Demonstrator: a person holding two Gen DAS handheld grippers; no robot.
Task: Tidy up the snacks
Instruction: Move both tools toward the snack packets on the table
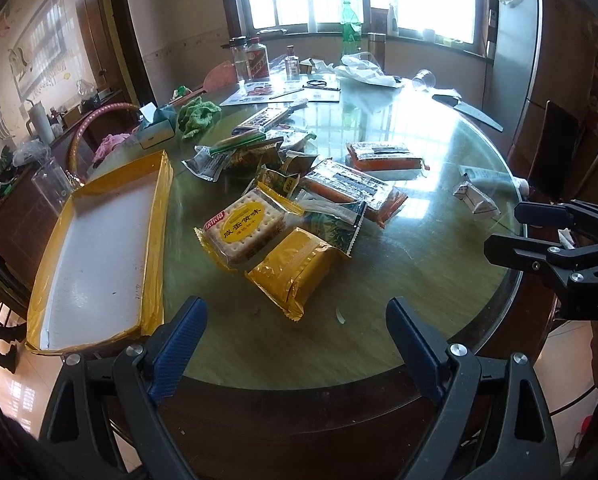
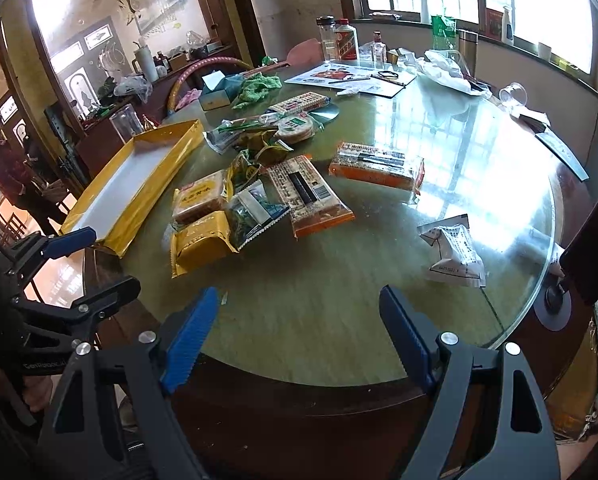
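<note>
Snacks (image 1: 299, 200) heaped mid-table beside yellow tray (image 1: 155, 240) at left edge, nearest gold packet (image 1: 291, 268) angled just ahead of left gripper (image 1: 297, 312), closer than right gripper (image 2: 299, 300), both spread wide, empty.

Yellow tray (image 1: 155, 236) w/ white floor, gold snack pack (image 1: 295, 270), orange packs (image 1: 383, 156), green cloth (image 1: 197, 114)

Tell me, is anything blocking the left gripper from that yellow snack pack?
Nothing visible does. The left gripper hangs open just short of the yellow snack pack, with only bare table between. The yellow tray sits empty to the left.
</note>
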